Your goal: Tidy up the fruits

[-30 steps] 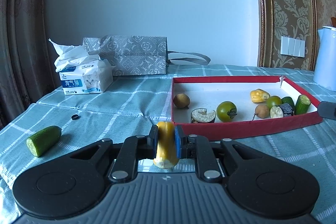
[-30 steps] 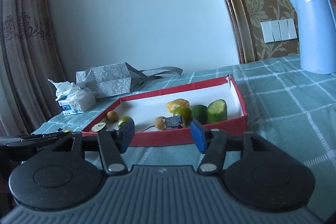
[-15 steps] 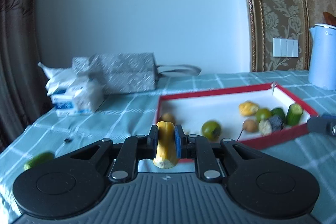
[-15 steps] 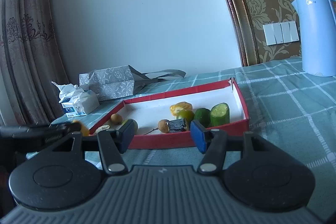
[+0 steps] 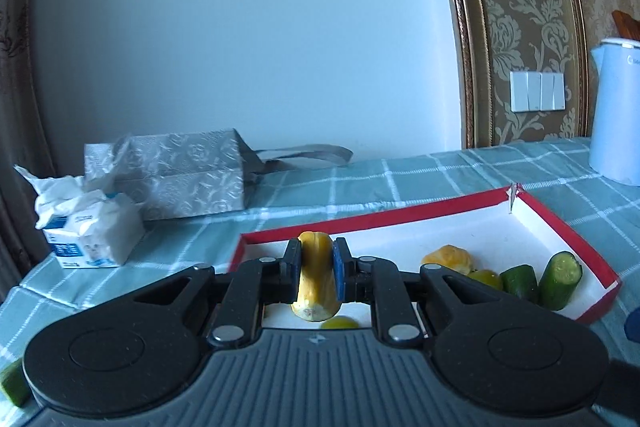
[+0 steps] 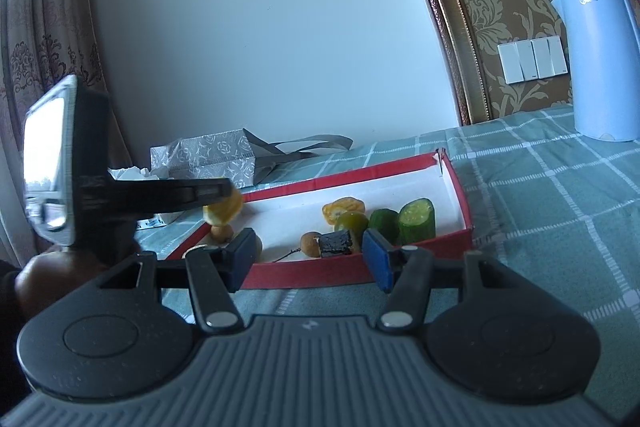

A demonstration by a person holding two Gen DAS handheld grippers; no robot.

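Observation:
My left gripper point(image 5: 316, 273) is shut on a yellow banana piece point(image 5: 315, 291) and holds it above the left end of the red tray point(image 5: 560, 227). In the right wrist view the same banana piece point(image 6: 224, 210) hangs over the tray's left corner point(image 6: 304, 271). The tray holds a yellow fruit piece point(image 5: 448, 259), a green tomato point(image 5: 486, 279), two cucumber pieces point(image 5: 560, 279), a dark eggplant chunk point(image 6: 336, 242) and small brown fruits point(image 6: 310, 243). My right gripper point(image 6: 310, 259) is open and empty, in front of the tray's near wall.
A tissue pack point(image 5: 86, 235) and a grey gift bag point(image 5: 180, 179) stand at the back left. A pale blue kettle point(image 6: 600, 59) stands at the back right. A cucumber piece point(image 5: 12, 383) lies on the checked tablecloth at the far left.
My left gripper has risen and moved forward and right with the banana piece, from in front of the tray to above its left end. The right gripper has stayed nearly still.

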